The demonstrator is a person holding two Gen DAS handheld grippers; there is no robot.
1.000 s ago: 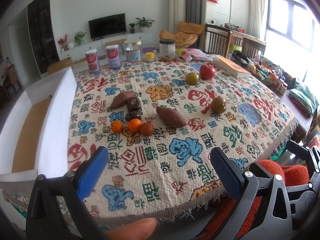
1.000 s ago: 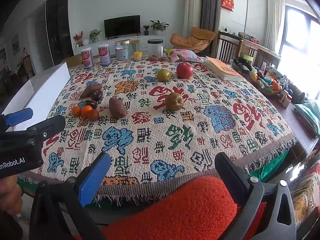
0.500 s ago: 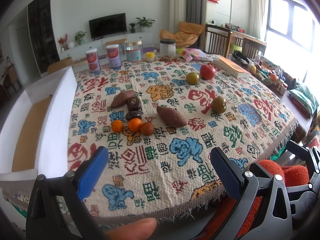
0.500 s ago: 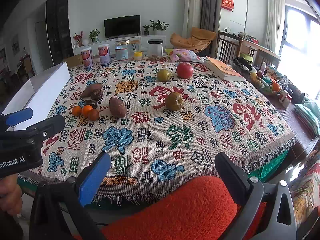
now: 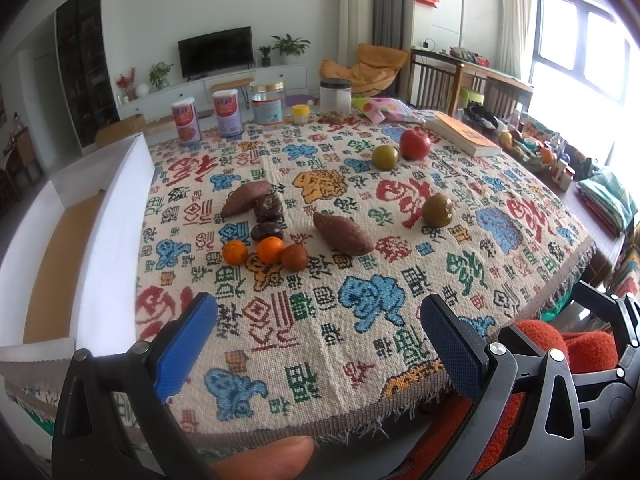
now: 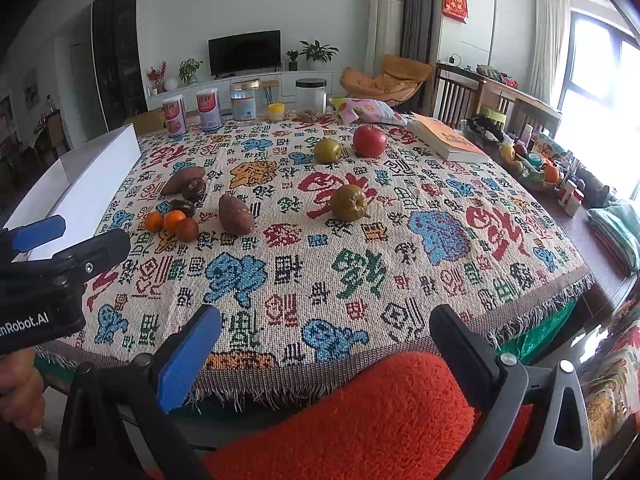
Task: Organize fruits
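I am holding my left gripper (image 5: 318, 328) and right gripper (image 6: 326, 338) spread wide and empty over the near edge of the tablecloth (image 6: 360, 248). Farther out, three oranges (image 5: 265, 251) are sitting left of centre beside two sweet potatoes (image 5: 343, 233), while the red apple (image 6: 369, 141) and two greenish pears (image 6: 349, 203) are lying farther right.

Both wrist cameras sit low, just off the near edge of the desk covered in a patterned woven cloth (image 5: 360, 312), facing its far edge; the left one looks from nearer the left corner. Both views share the whole desktop.
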